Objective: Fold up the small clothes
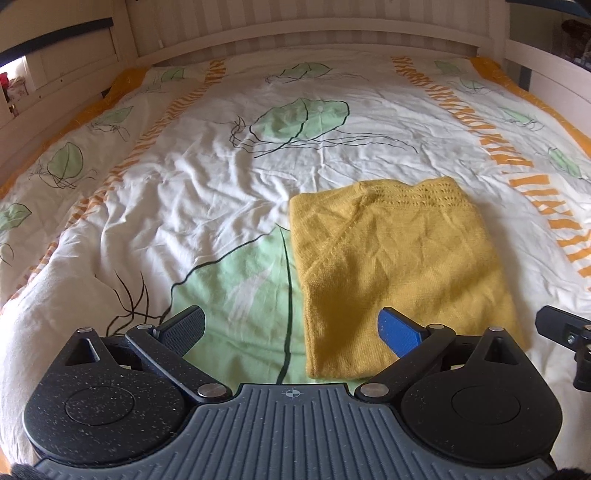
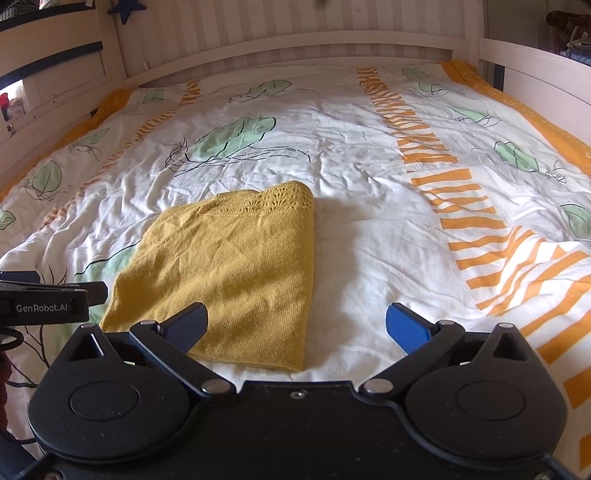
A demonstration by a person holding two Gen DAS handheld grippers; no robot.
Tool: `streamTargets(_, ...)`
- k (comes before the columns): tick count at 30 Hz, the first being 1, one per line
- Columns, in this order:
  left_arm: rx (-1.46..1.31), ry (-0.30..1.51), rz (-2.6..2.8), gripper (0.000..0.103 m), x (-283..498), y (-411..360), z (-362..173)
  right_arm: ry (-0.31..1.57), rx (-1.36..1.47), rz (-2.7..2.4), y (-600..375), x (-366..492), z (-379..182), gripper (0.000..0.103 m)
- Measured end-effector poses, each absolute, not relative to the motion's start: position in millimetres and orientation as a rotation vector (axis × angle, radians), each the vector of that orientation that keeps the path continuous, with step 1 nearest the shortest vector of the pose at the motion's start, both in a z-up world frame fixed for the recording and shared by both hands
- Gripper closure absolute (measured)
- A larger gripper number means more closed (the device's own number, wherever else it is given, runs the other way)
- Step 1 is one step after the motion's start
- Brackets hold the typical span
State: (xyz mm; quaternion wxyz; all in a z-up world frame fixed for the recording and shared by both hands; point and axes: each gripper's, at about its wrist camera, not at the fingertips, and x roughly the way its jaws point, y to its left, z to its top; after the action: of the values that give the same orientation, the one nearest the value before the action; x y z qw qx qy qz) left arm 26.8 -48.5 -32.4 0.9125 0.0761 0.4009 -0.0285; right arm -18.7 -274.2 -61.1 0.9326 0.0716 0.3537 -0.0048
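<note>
Bed frame [image 1: 332,40]: pale wood, rails at the far end and along both sides.
Duvet [image 1: 207,177]: white, creased, covers the whole bed; green leaf prints with black line drawing, orange striped bands, orange border at the edges.
Sweater [image 1: 399,273]: mustard-yellow knit, folded into a rough rectangle, lying flat on the duvet near the front edge; openwork lace band along its far edge; partly over a large green leaf print.
Left gripper [image 1: 291,326]: fingers wide apart, holding nothing; raised over the near left corner of the sweater, its blue pad [image 1: 397,330] above the knit.
Right gripper [image 2: 297,325]: fingers wide apart, holding nothing; over the near right corner of the sweater, its dark pad [image 2: 186,326] above the knit.
Star [image 2: 127,9]: small, dark blue, on the far left post.
</note>
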Motion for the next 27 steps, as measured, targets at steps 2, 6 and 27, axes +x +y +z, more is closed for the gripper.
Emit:
streamTargets(2,0.138,0.840,-0.074,0.002,26.4,-47.7,-32.3,0.716,0.162,-0.015,-274.4,-20.6,-58.7,0.001)
streamTargets(6,0.122,0.854,-0.078,0.002,25.2,-46.0,-33.5,0.724,0.212,-0.021,-276.5,-20.7,-55.8,0.001)
streamTargets(27,0.087,0.914,-0.068,0.002,26.5,-38.1,-41.2,0.804,0.202,0.018,-267.6,-10.3,-60.7,0.001)
